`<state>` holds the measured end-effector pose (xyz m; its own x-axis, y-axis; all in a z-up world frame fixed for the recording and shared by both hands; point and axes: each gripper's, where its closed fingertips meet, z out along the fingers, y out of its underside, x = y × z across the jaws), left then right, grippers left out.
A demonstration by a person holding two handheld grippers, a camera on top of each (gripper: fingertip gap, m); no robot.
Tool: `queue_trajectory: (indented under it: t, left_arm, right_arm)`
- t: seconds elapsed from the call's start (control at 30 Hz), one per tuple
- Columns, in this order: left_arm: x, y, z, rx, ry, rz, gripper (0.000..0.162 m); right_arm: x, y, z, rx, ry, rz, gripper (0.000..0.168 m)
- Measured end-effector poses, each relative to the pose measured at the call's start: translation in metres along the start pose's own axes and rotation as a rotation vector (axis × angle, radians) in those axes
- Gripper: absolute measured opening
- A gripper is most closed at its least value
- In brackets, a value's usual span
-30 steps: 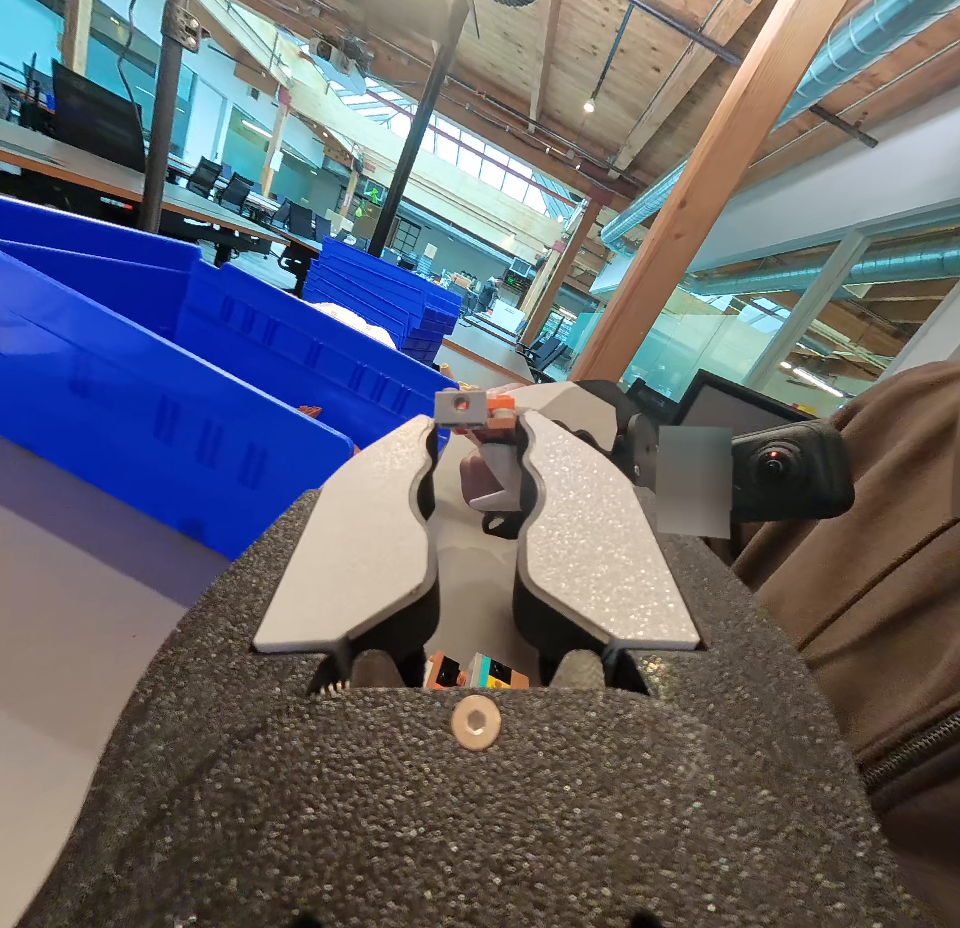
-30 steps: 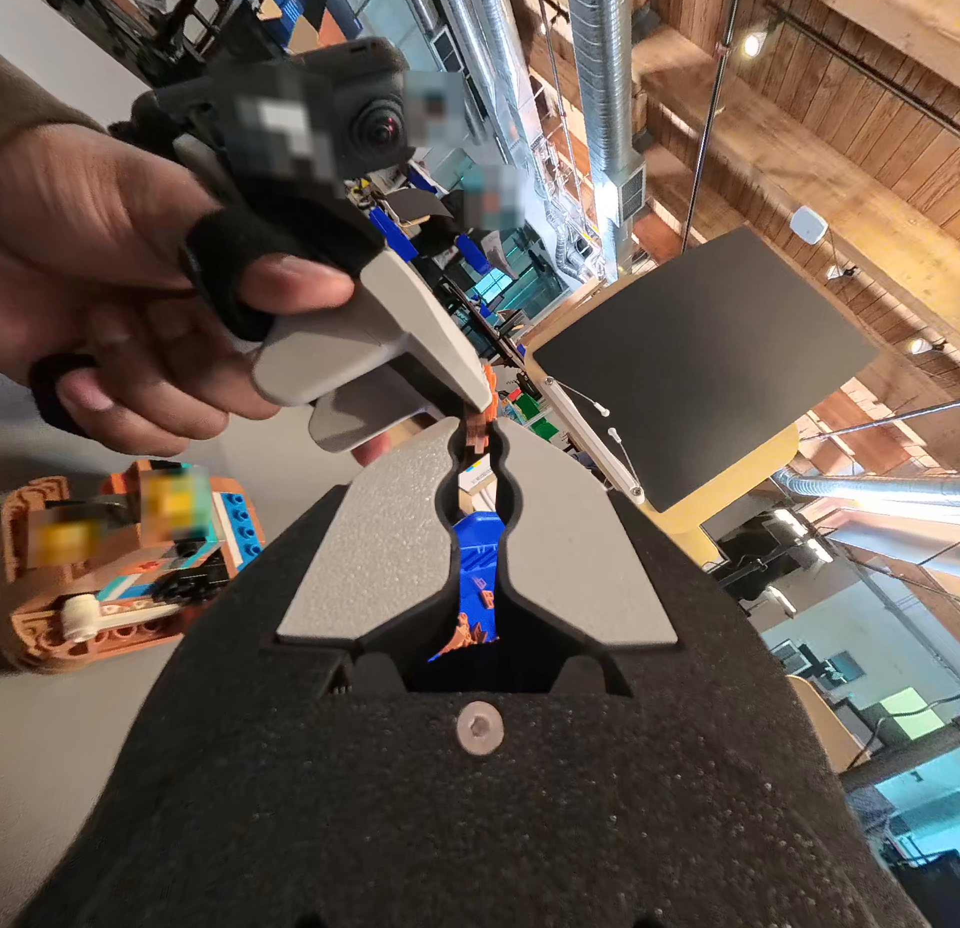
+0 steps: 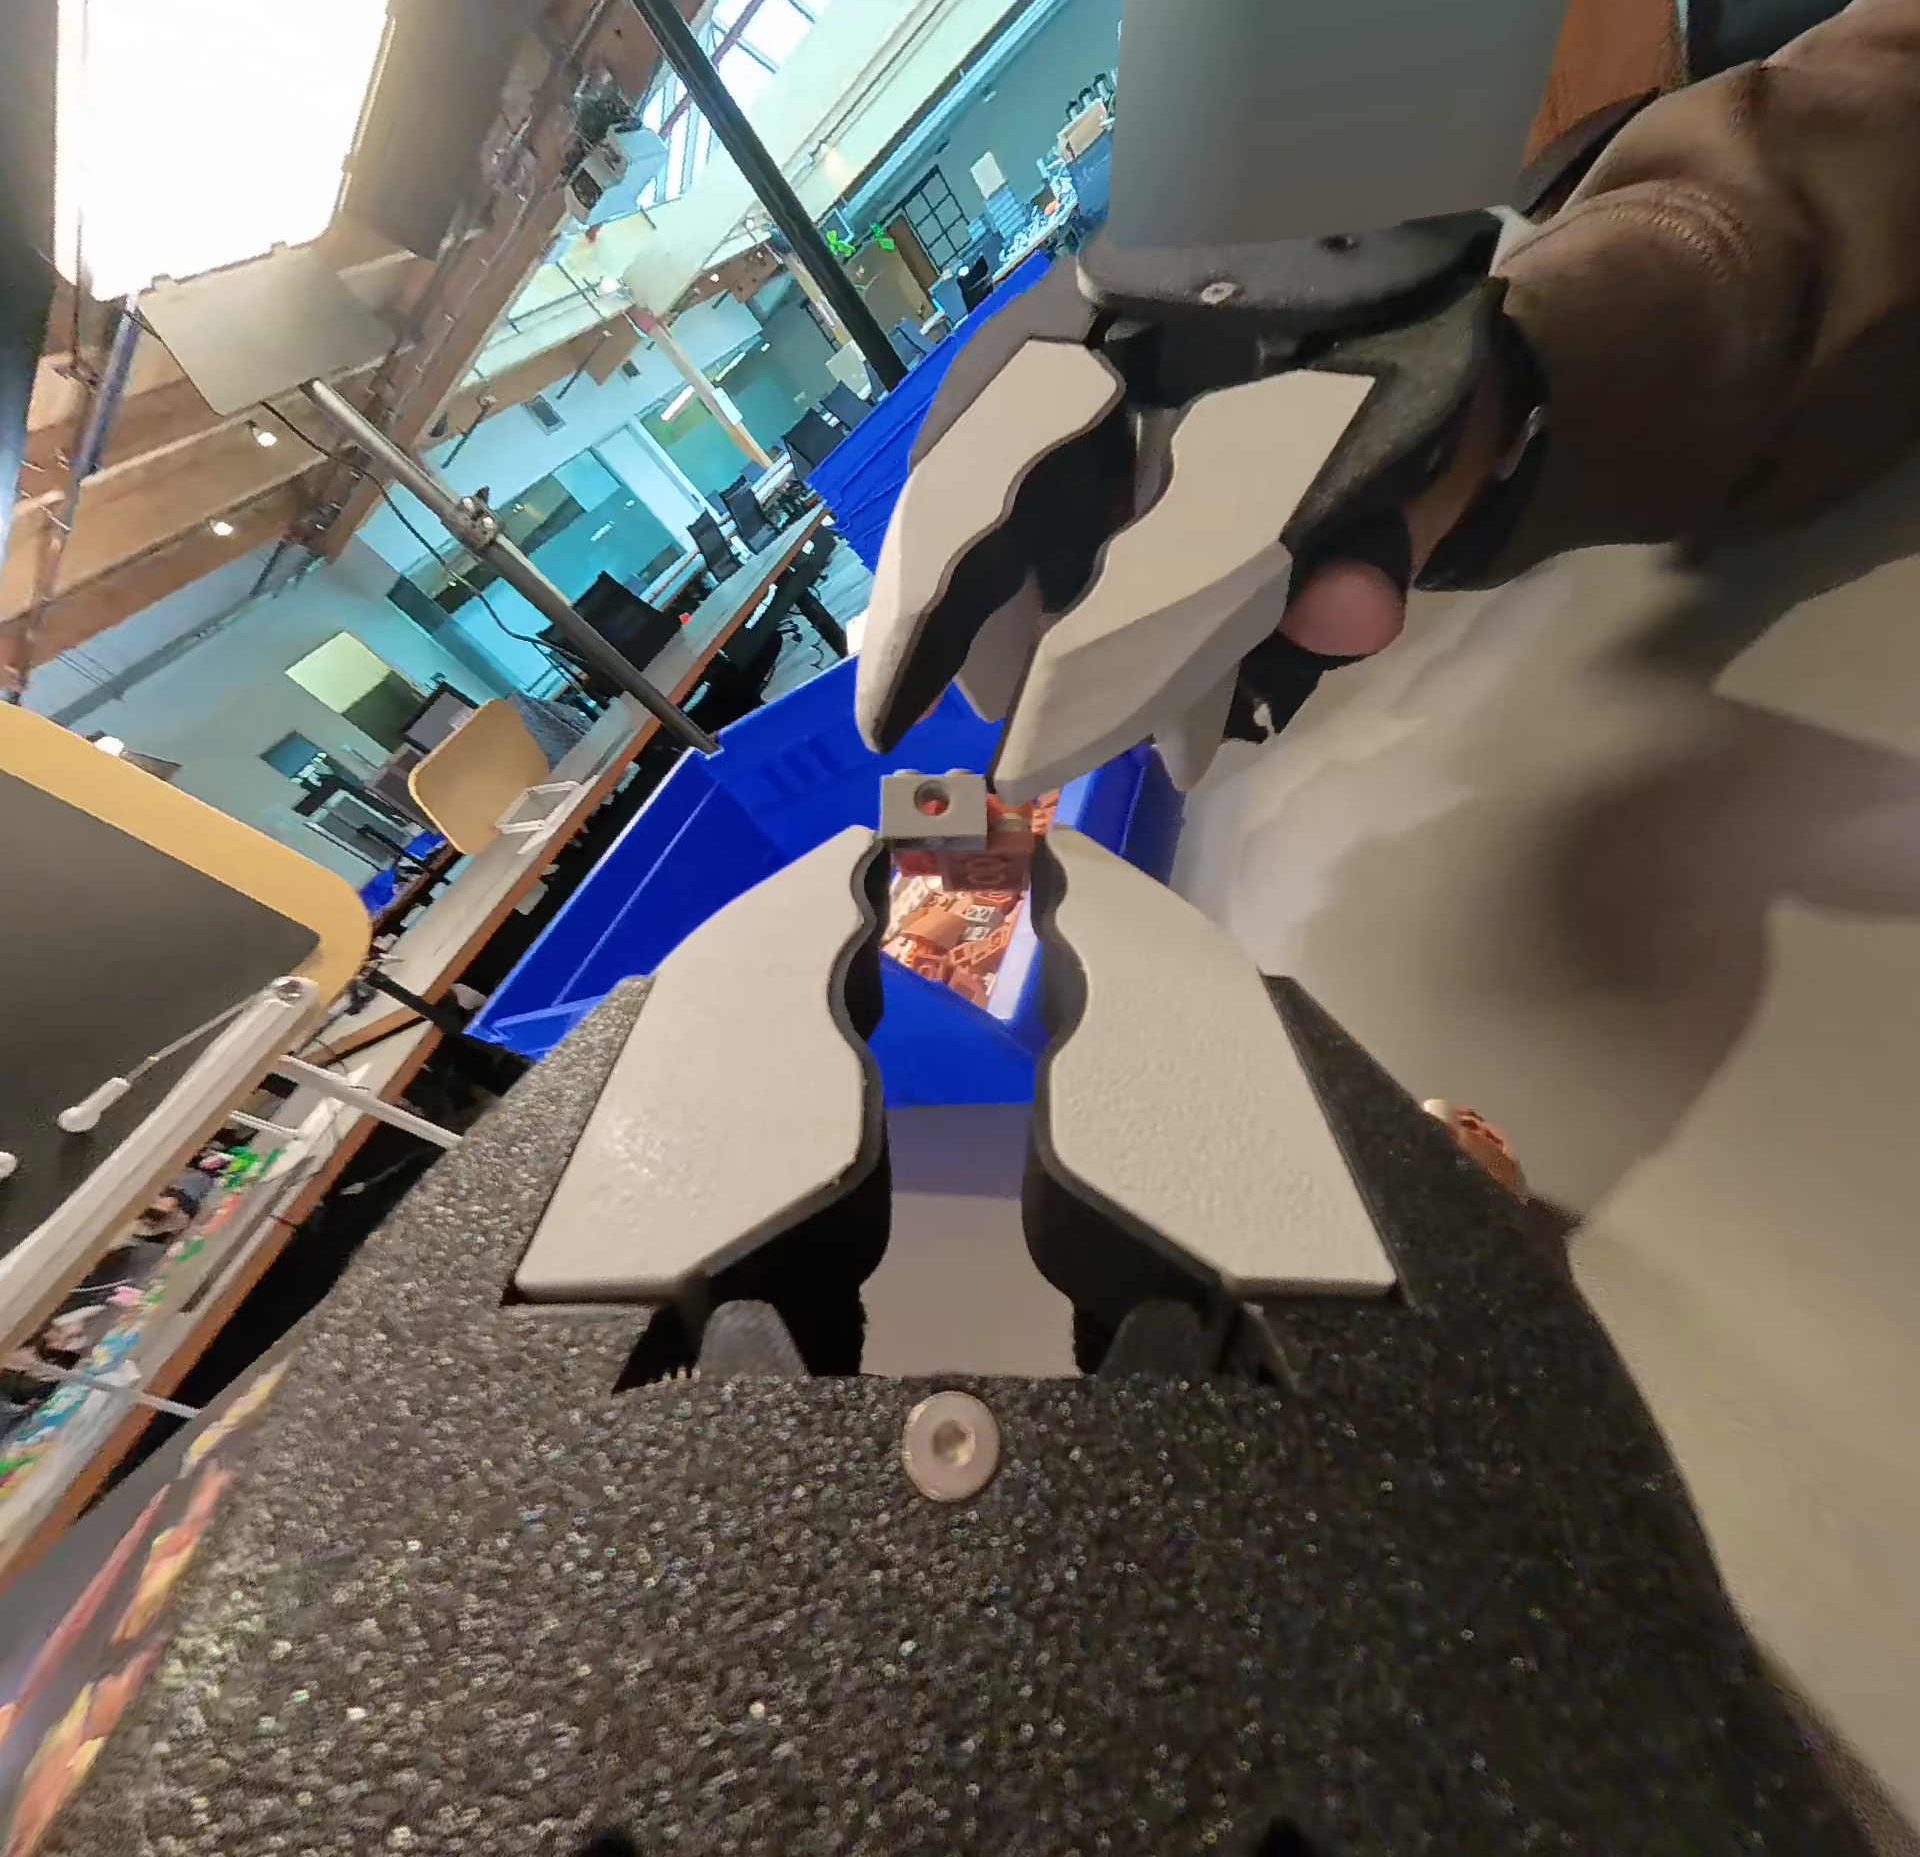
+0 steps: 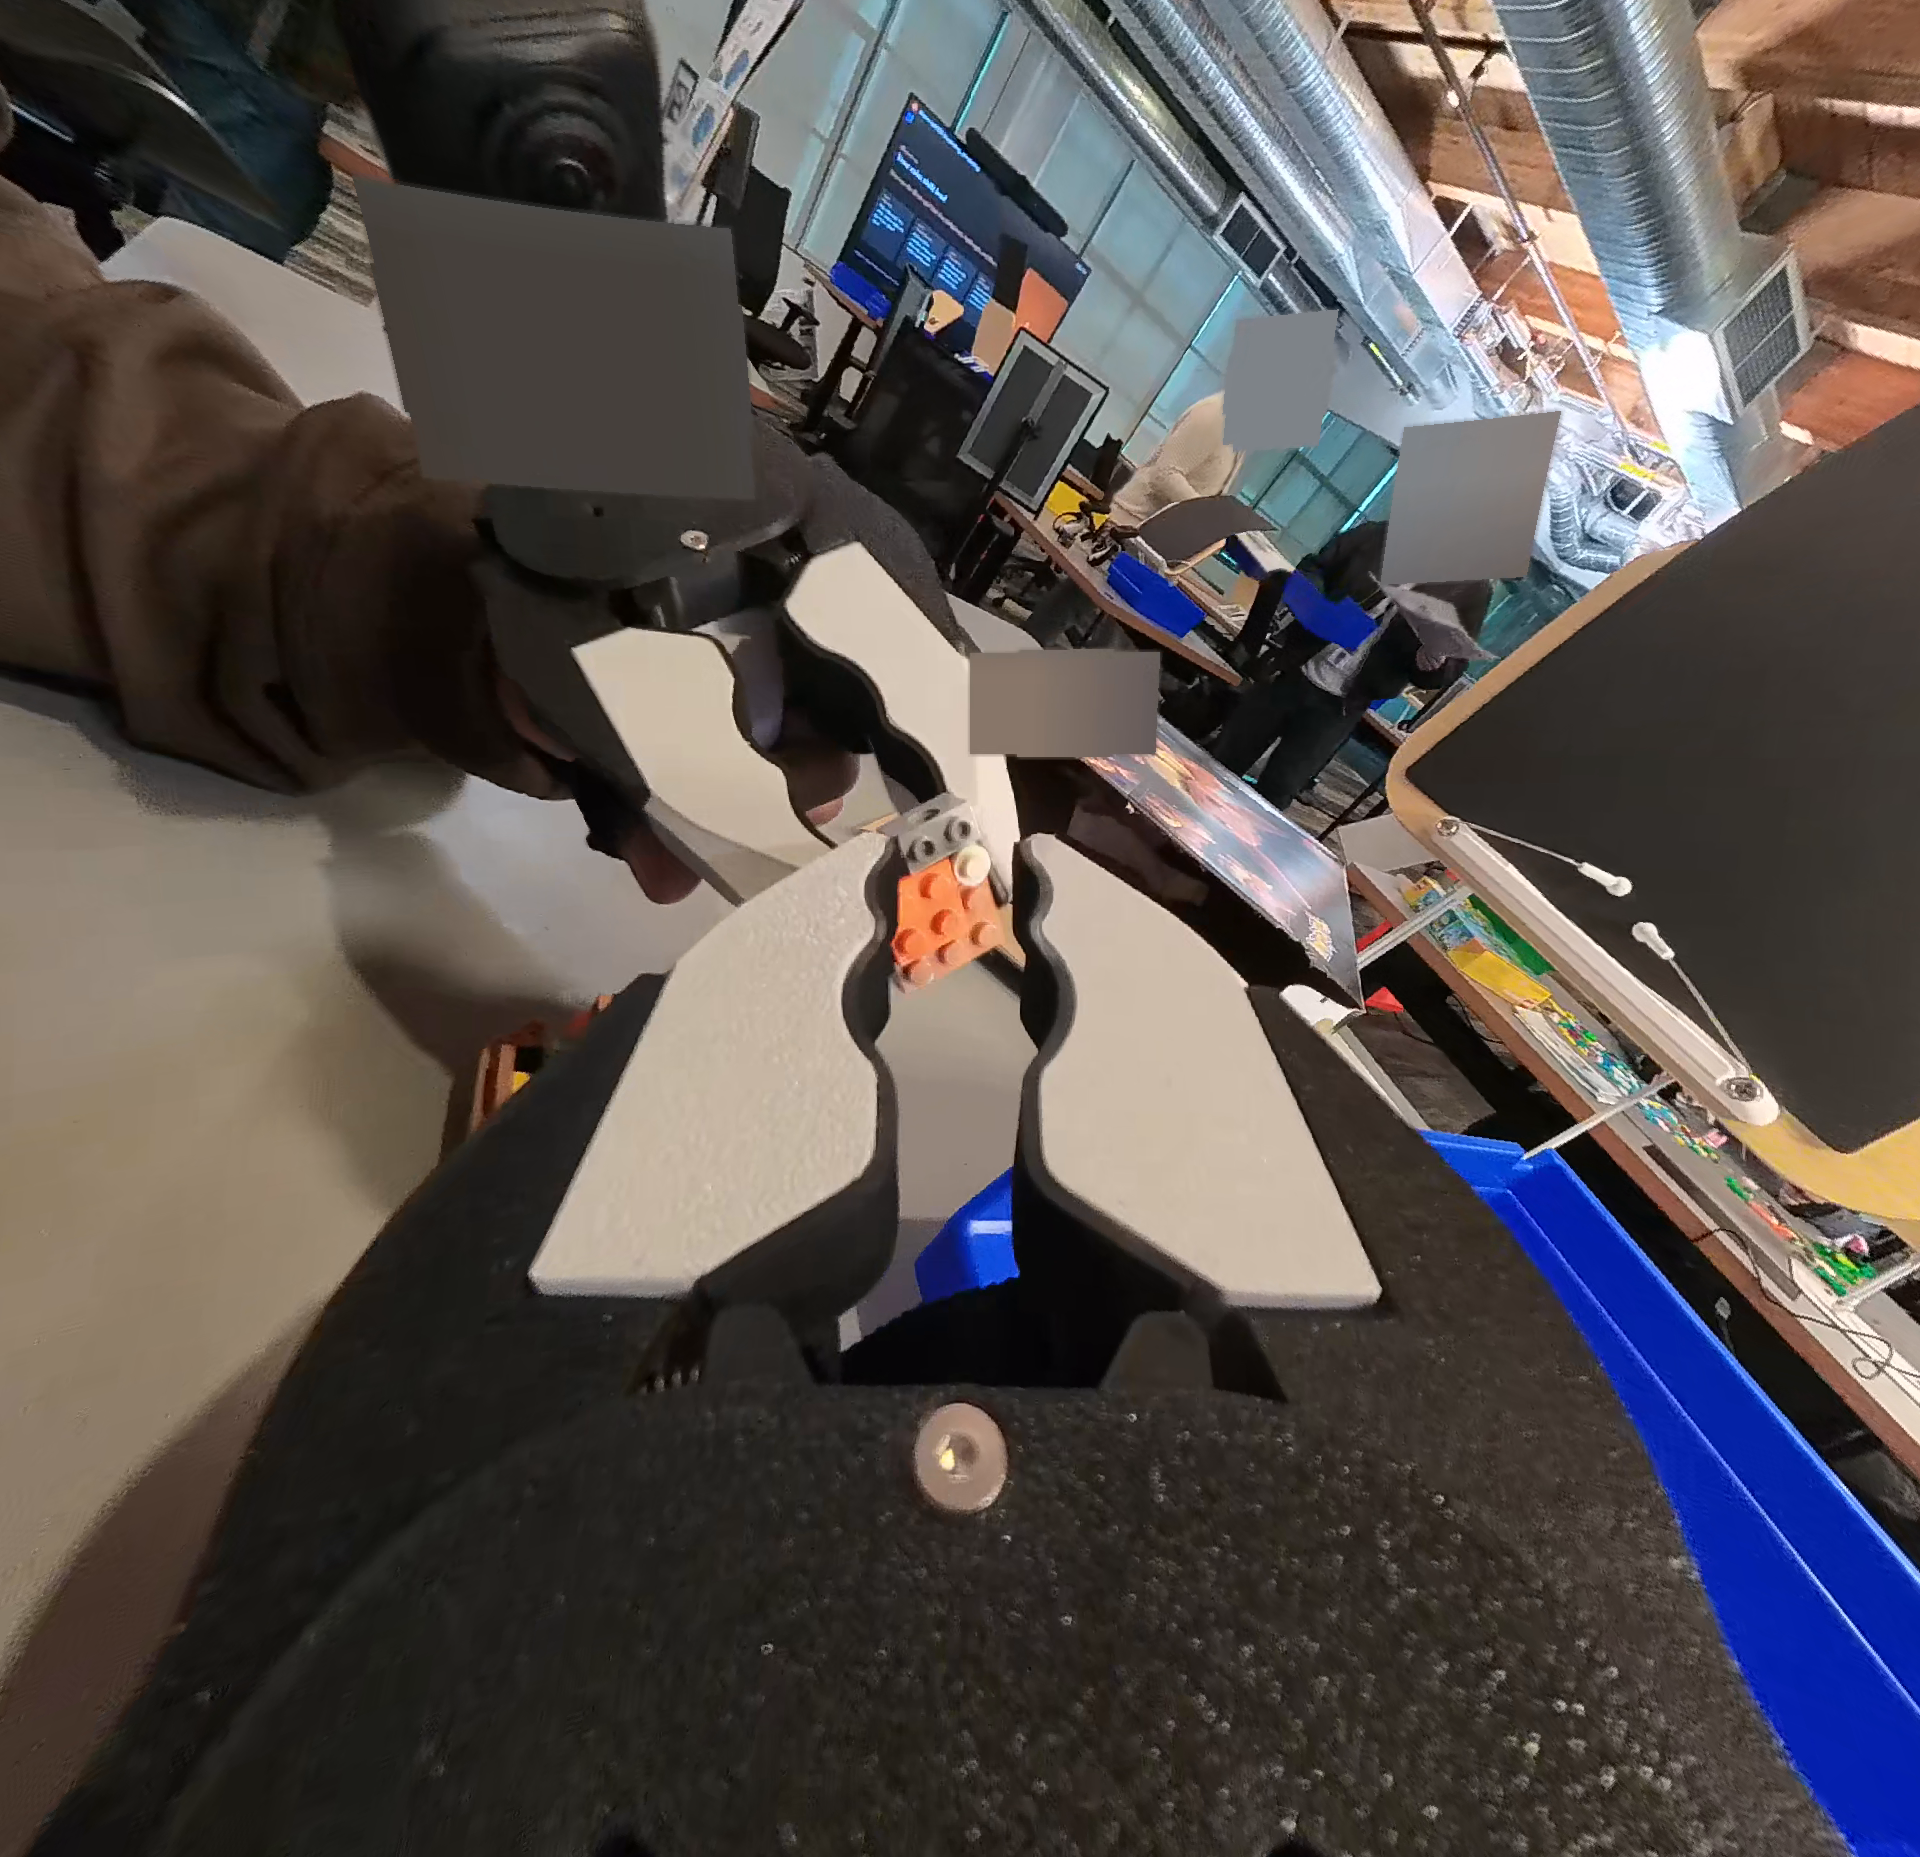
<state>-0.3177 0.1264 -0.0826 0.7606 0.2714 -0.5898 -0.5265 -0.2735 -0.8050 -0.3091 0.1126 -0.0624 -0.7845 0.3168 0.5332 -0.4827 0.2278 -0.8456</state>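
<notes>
Many brown bricks fill my blue bin (image 3: pixel 727 872). Left gripper (image 3: pixel 961 851) pinches a grey-orange piece (image 3: pixel 930 808); right gripper (image 4: pixel 951 857), clamped earlier, now stands apart.

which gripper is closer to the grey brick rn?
Left. The left gripper has the grey brick at its fingertips, apparently clamped. The right gripper hangs open just above, tips beside it.

Small grey-and-orange toy brick assembly (image 4: pixel 940 898): gripped part hidden behind finger (image 4: pixel 769 1059). Blue plastic bin (image 3: pixel 748 872) mostly blocked by gripper body; reddish-brown bricks (image 3: pixel 951 934) inside too small to distinguish.
</notes>
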Motion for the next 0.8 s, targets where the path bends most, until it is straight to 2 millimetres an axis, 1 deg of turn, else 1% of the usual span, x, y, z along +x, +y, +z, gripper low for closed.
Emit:
queue_trajectory:
  t: [0.13, 0.27, 0.37, 0.4, 0.47, 0.57, 0.67, 0.8]
  left_arm:
    - [-0.001, 0.001, 0.001, -0.014, -0.033, 0.08, 0.026]
    - [-0.001, 0.001, 0.001, -0.031, -0.06, 0.154, 0.026]
    - [0.0, -0.001, 0.001, -0.024, -0.06, 0.159, 0.026]
    - [0.0, -0.001, 0.001, -0.014, -0.055, 0.126, 0.026]
    - [-0.003, -0.002, 0.001, 0.006, -0.03, -0.009, 0.026]
    - [-0.006, -0.005, 0.0, 0.063, 0.054, -0.32, 0.026]
    - [-0.007, -0.009, -0.001, 0.112, 0.142, -0.574, 0.026]
    - [-0.005, -0.008, 0.0, 0.134, 0.223, -0.787, 0.026]
  right_arm:
    - [-0.001, 0.002, -0.001, -0.005, -0.008, -0.022, 0.019]
    - [-0.003, 0.005, 0.0, -0.032, -0.006, -0.08, 0.019]
    - [-0.003, 0.003, -0.001, -0.018, -0.008, -0.062, 0.019]
    - [-0.002, 0.003, -0.001, -0.011, -0.005, -0.045, 0.019]
    - [0.002, 0.001, -0.002, 0.003, -0.002, 0.003, 0.019]
    - [0.009, 0.001, -0.005, 0.017, 0.004, 0.078, 0.016]
    - [0.014, 0.002, -0.006, 0.025, 0.008, 0.124, 0.015]
    - [0.012, 0.003, -0.005, 0.018, -0.006, 0.117, 0.015]
